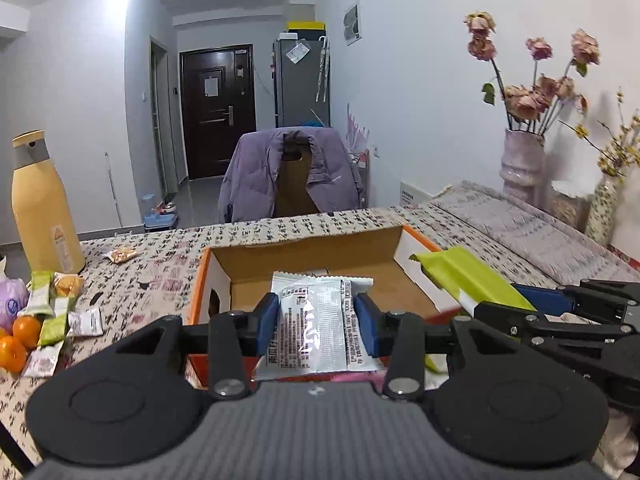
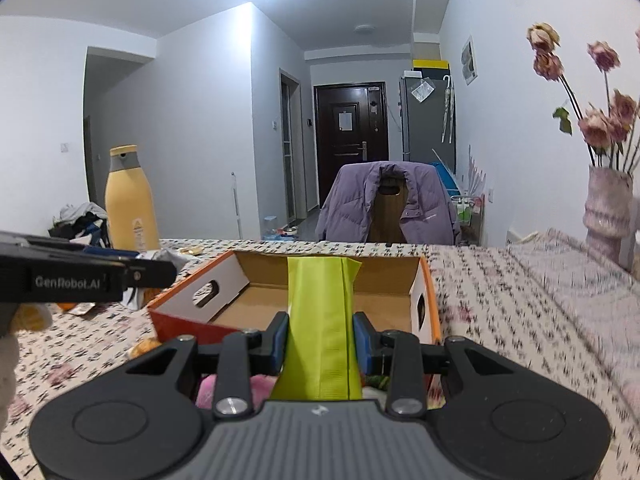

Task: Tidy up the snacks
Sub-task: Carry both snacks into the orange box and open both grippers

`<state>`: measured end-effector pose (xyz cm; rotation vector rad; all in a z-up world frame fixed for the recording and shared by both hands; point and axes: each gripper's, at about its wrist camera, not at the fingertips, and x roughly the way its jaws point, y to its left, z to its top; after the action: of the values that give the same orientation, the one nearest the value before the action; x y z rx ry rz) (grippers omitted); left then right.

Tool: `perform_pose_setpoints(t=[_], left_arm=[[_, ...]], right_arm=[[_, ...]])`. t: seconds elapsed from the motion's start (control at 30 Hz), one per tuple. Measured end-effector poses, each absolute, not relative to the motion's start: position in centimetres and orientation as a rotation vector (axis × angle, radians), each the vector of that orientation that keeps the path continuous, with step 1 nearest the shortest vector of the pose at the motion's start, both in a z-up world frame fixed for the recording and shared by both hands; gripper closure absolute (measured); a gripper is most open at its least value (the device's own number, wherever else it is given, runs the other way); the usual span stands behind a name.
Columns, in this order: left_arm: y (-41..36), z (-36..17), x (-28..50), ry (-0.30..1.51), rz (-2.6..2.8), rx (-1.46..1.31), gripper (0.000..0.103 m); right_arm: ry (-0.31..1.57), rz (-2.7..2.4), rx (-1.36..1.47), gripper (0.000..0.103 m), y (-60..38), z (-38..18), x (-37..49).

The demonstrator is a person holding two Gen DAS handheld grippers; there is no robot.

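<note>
Two handheld grippers, each gripping one snack packet, hang over a single open cardboard box (image 1: 320,248) with orange edges on a patterned tablecloth (image 1: 160,248). The left gripper (image 1: 318,320) has its blue pads pressed on the two long sides of a silver-white packet (image 1: 316,316), jaws at a moderate width set by the packet; the packet's long axis runs along the fingers, pointing away from the camera toward the box's far wall, its far end above the box's near half. The right gripper (image 2: 320,340) clamps a lime-green packet (image 2: 320,320) between narrowly set pads; that packet also lies lengthwise along the fingers, its far end reaching over the box (image 2: 332,280) toward the far wall. In the left wrist view the same green packet (image 1: 472,276) enters from the right, slanting over the box's right wall, held by the right gripper (image 1: 520,304). One yellow bottle (image 1: 40,204) stands upright at the table's left. Beside it lie loose snacks: at least two oranges (image 1: 20,340), several green and white packets (image 1: 56,316) in a heap, their exact number unclear, and one small packet (image 1: 120,255) apart, farther back. One vase (image 1: 522,164) of dried flowers stands at right, and one purple jacket (image 1: 288,172) is draped over a chair behind the table
</note>
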<state>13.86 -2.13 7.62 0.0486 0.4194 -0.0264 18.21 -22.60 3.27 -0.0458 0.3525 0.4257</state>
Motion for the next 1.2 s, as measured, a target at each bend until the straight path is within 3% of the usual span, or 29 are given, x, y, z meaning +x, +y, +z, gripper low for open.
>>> perform_pose_setpoints(t=[0.4, 0.77, 1.2], left_arm=[[-1.1, 7.6, 23.0, 0.505, 0.11, 0.047, 0.06], [1.7, 3.0, 30.9, 0.678, 0.259, -0.005, 0.06], [2.3, -0.2, 34.0, 0.766, 0.265, -0.009, 0.06]], right_arm=[[0.452, 0.385, -0.11, 0.07, -19.1, 4.9, 27.4], [0.63, 0.292, -0.133, 0.07, -15.9, 0.8, 35.7], [0.745, 0.271, -0.071, 0.069, -16.7, -3.0, 39.1]])
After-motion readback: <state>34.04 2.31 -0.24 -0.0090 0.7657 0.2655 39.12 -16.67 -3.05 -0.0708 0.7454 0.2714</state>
